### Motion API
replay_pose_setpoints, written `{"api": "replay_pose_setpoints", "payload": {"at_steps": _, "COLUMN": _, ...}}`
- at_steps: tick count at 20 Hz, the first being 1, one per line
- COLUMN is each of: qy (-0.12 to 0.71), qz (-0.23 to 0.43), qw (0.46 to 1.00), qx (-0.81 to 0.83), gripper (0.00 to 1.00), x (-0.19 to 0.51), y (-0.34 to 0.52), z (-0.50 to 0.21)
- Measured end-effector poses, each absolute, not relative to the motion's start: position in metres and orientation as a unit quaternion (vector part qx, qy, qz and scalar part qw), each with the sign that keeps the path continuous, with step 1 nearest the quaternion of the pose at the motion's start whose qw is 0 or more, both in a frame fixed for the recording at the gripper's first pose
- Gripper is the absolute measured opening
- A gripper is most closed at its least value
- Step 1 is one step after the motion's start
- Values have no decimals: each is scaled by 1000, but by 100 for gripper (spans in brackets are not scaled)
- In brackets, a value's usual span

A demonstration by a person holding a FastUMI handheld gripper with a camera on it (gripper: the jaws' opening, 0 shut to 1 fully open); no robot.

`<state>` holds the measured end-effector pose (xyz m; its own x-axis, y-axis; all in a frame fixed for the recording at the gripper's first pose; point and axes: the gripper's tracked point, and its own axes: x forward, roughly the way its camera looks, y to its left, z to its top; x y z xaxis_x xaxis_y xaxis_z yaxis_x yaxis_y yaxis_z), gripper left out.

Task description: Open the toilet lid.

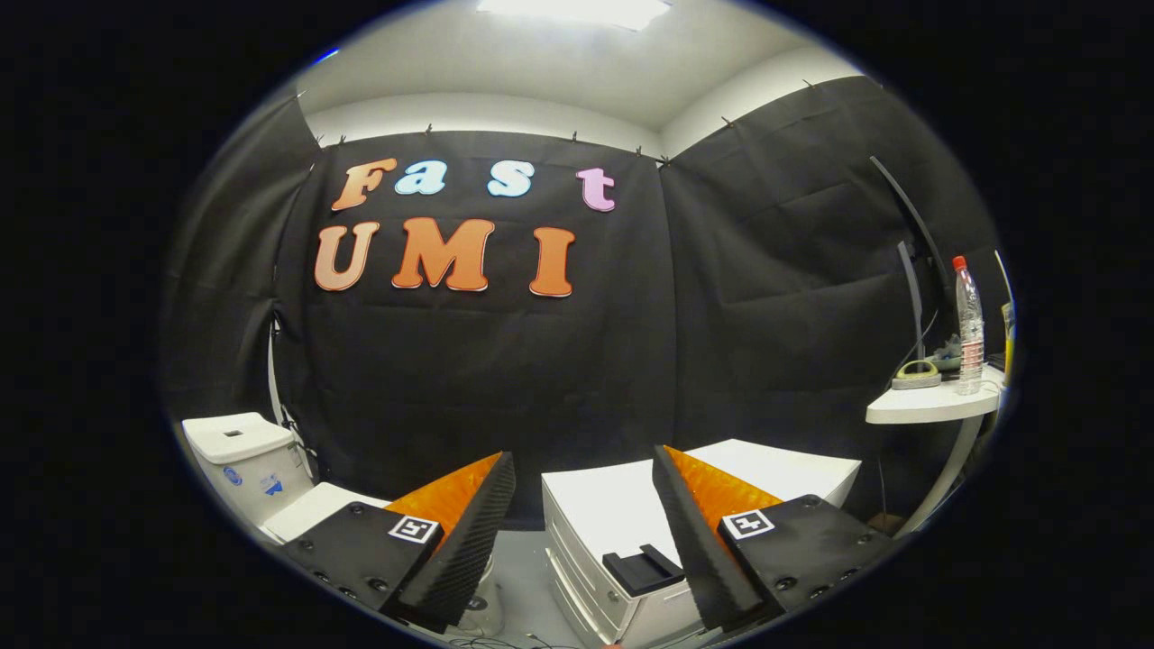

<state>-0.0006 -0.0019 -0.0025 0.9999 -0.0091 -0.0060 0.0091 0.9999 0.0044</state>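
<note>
A white toilet stands low to the left of my fingers, with its tank [243,455] against the black cloth wall. Its white lid [311,509] lies flat and closed, partly hidden behind my left finger. My gripper [584,464] is open, held well above and to the right of the toilet. Its two black ribbed fingers [469,541] with orange backs stand wide apart, and nothing is between them.
A white drawer cabinet [622,523] with a small black holder [642,570] on top sits just ahead, between the fingers. A round white side table [929,406] at the right carries a water bottle [969,329], a monitor and small items.
</note>
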Motion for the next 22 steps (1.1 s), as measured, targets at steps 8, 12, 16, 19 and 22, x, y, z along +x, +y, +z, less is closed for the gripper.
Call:
{"api": "replay_pose_setpoints", "payload": {"at_steps": 8, "qy": 4, "qz": -2, "qw": 1000, "qx": 4, "gripper": 99, "x": -2, "y": -1, "z": -2}}
{"api": "replay_pose_setpoints", "payload": {"at_steps": 12, "qy": 6, "qz": -2, "qw": 1000, "qx": 3, "gripper": 98, "x": 0, "y": 1, "z": -2}}
{"api": "replay_pose_setpoints", "payload": {"at_steps": 16, "qy": 25, "qz": 0, "qw": 999, "qx": 28, "gripper": 98, "x": -8, "y": 15, "z": -5}}
{"api": "replay_pose_setpoints", "payload": {"at_steps": 19, "qy": 35, "qz": 30, "qw": 997, "qx": 62, "gripper": 98, "x": -19, "y": 59, "z": 0}}
{"api": "replay_pose_setpoints", "payload": {"at_steps": 22, "qy": 45, "qz": 42, "qw": 996, "qx": 70, "gripper": 98, "x": -15, "y": 91, "z": -4}}
